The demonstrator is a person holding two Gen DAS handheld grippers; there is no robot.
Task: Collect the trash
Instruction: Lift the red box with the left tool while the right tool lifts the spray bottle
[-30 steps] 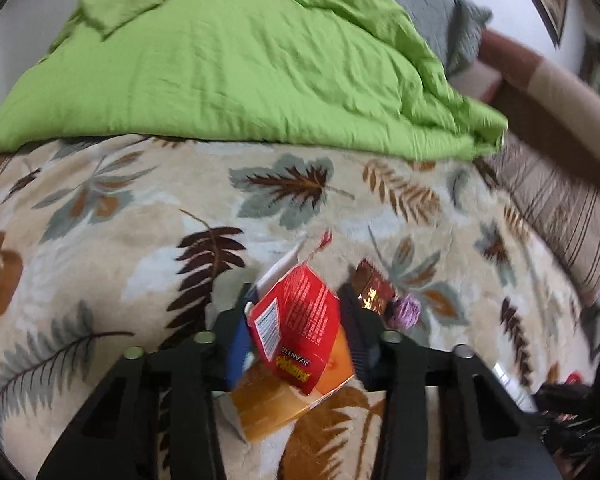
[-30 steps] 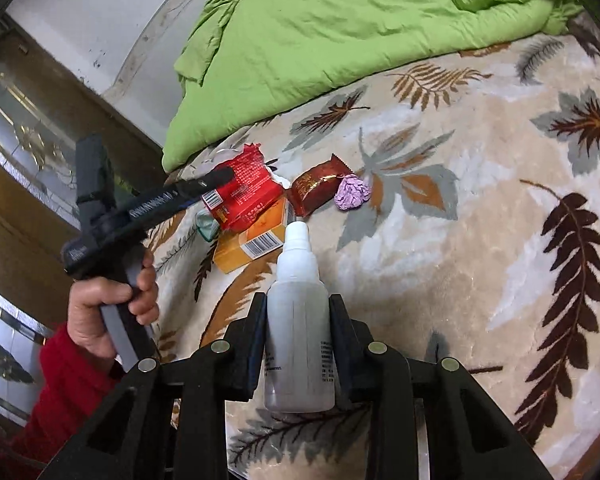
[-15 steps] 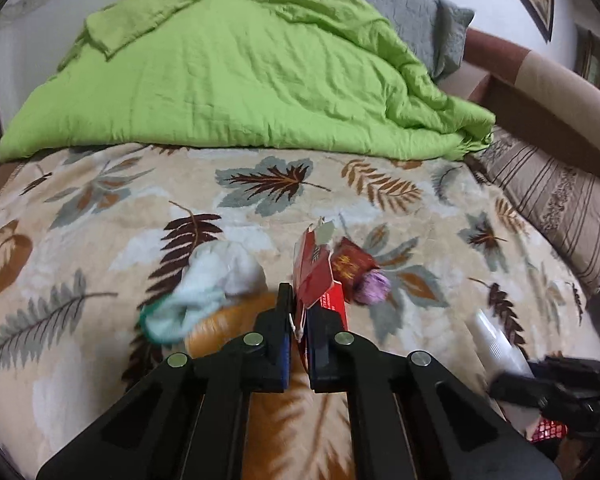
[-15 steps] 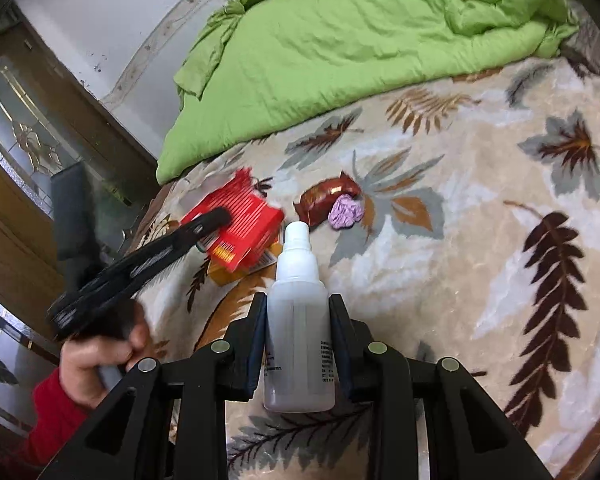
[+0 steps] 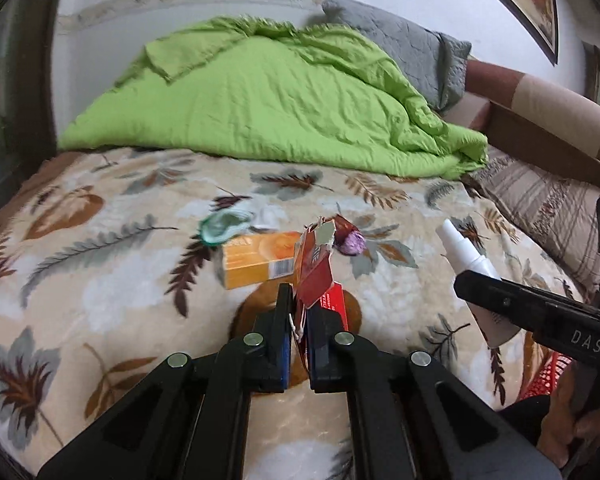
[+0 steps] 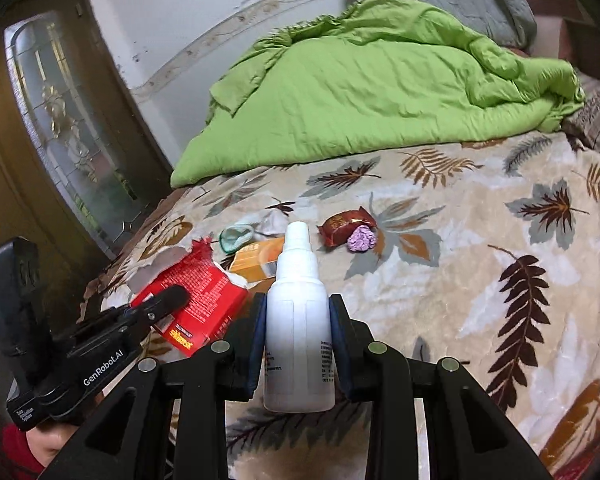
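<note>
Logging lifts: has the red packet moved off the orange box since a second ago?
Yes. The red packet, pinched in the left gripper, was lifted and drawn back toward the camera, off the orange box left on the blanket.

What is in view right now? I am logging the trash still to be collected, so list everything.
red torn packet: 1, red, clamped in the left gripper, lifted off the bed
white bottle: 1, white, upright in the right gripper
orange box: 1, orange, lying on the leaf blanket
dark red wrapper: 1, dark red, on the blanket beyond the bottle
purple wad: 1, purple, touching the wrapper
teal scrap: 1, teal, beside the box
white tissue: 1, white, near the teal scrap
leaf blanket: 1, beige with leaves, covers the bed
green duvet: 1, green, bunched at the bed's head
grey pillow: 1, grey, behind the duvet
left gripper: black, shut
right gripper: black, shut
</note>
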